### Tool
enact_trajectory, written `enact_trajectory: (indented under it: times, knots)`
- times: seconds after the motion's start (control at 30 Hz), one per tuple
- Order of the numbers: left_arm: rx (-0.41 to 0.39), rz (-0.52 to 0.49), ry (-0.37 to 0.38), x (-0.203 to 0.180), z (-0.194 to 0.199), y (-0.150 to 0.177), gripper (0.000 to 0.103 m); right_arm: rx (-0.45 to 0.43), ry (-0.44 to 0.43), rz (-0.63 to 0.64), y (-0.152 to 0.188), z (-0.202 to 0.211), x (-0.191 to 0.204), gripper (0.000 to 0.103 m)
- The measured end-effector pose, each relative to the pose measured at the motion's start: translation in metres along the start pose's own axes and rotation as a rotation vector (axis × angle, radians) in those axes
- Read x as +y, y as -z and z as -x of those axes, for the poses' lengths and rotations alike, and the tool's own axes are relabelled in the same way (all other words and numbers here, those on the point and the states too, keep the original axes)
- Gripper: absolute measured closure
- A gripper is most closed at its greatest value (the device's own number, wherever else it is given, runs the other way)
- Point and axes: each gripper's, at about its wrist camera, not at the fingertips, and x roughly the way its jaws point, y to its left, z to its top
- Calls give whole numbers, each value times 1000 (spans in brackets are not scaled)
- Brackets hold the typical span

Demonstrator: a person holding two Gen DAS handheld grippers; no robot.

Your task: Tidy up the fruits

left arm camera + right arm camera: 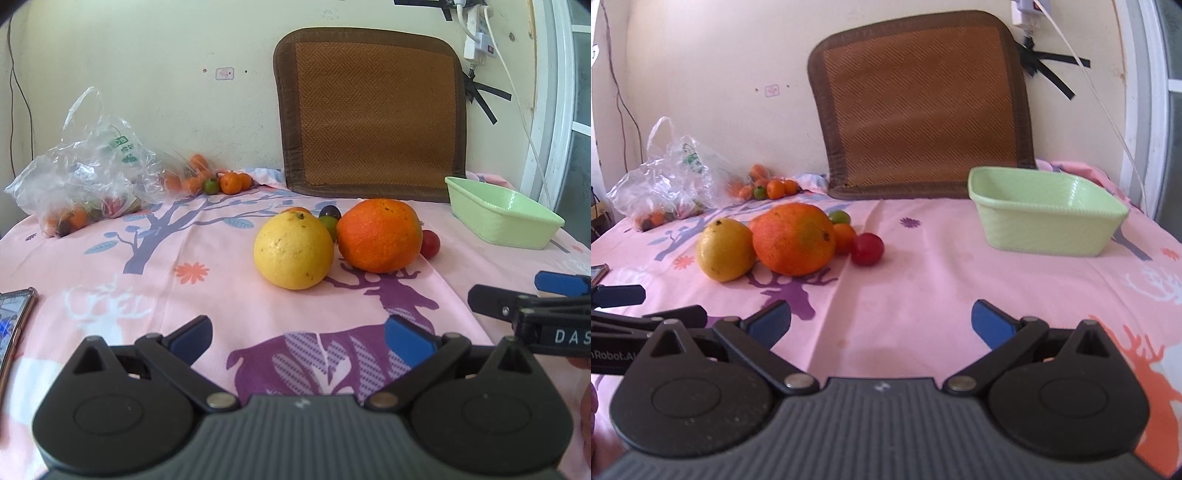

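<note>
Home interior, likely a bedroom or living corner. Pink printed cloth [923,266] with deer and tree pattern spread over the surface like a bedsheet. Woven brown seat mat [373,114] leaning on a scuffed cream wall [166,55]. Power strip [476,33] with white cables hanging up top right, black tape beside it. Crumpled plastic grocery bag [85,166] of small fruit at left, loose citrus, green plastic basin [1045,214], phone [14,325] at the edge. White door or window frame [554,110] at right.
</note>
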Motion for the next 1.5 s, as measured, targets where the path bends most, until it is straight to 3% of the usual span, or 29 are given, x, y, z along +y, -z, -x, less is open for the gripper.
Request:
enact_trajectory:
  times: [0.83,1.5]
  knots:
    - [83,21,-109,0,-14,-2,0,-2,-58,-78,3,-2,-10,0]
    - [84,-1,-108,-3,-14,-1,0,-2,-55,-48,3,-2,-7,0]
